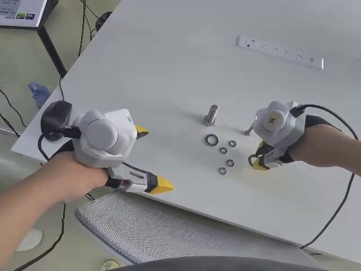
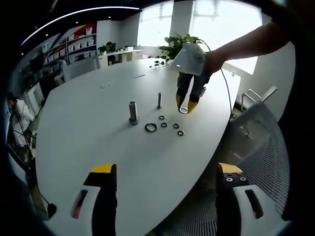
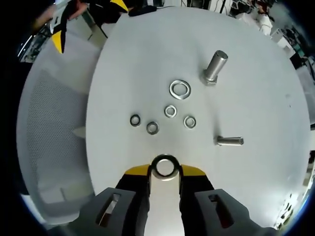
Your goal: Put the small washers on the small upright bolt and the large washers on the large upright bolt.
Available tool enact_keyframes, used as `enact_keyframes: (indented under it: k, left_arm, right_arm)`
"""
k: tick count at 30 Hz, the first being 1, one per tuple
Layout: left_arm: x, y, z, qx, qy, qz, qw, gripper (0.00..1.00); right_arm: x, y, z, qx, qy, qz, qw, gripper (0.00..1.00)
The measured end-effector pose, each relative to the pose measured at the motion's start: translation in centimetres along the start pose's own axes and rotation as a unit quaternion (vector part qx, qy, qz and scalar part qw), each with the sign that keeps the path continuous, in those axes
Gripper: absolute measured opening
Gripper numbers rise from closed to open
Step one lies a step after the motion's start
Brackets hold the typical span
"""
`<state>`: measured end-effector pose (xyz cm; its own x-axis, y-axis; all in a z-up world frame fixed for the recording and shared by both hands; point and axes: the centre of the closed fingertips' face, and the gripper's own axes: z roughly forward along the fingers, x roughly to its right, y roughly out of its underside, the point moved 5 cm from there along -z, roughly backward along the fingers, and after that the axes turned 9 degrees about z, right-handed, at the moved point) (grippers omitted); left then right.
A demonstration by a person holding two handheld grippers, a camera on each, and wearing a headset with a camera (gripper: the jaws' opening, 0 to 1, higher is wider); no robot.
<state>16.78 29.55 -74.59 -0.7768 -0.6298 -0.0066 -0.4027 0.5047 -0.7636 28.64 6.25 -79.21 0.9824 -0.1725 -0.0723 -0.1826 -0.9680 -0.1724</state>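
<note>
Right tongs (image 3: 165,171) pinch a large washer (image 3: 165,165); small washers (image 3: 170,111) lie ahead, before the large bolt (image 3: 215,66). Left tongs (image 2: 166,168) gape empty.

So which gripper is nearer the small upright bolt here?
Right. The right gripper, shut on a large washer, is just beside the small upright bolt; the left gripper is open at the table edge, well off.

Right claw (image 3: 165,171) pinches a large washer (image 3: 154,167); five washers (image 3: 172,89) lie by upright bolts (image 3: 215,66).
</note>
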Motion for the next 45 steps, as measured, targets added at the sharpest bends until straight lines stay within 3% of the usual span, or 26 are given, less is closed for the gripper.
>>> enact_keyframes:
  k: [5, 8, 24, 28, 45]
  left_arm:
    - [-0.3, 0.0, -0.1, 0.001, -0.003, -0.001, 1.0, 0.86]
    - [-0.8, -0.1, -0.1, 0.009, -0.017, -0.005, 0.9998, 0.93]
    - [-0.8, -0.1, -0.2, 0.018, -0.014, -0.026, 0.9994, 0.98]
    - [-0.5, -0.6, -0.5, 0.037, -0.011, -0.032, 0.9988, 1.0]
    - [-0.3, -0.5, -0.4, 0.024, -0.009, -0.026, 0.9993, 0.98]
  right_arm:
    - [-0.1, -0.1, -0.8, 0.002, -0.004, 0.003, 1.0, 0.21]
    - [-0.1, -0.2, -1.4, 0.002, -0.006, 0.001, 1.0, 0.21]
    - [0.8, -1.2, -3.2, 0.011, 0.001, -0.016, 0.9998, 0.21]
    - [0.8, -1.5, -3.6, 0.01, 0.003, -0.021, 0.9997, 0.21]
    - [1.5, -4.5, -4.8, 0.014, 0.007, -0.042, 0.999, 0.21]
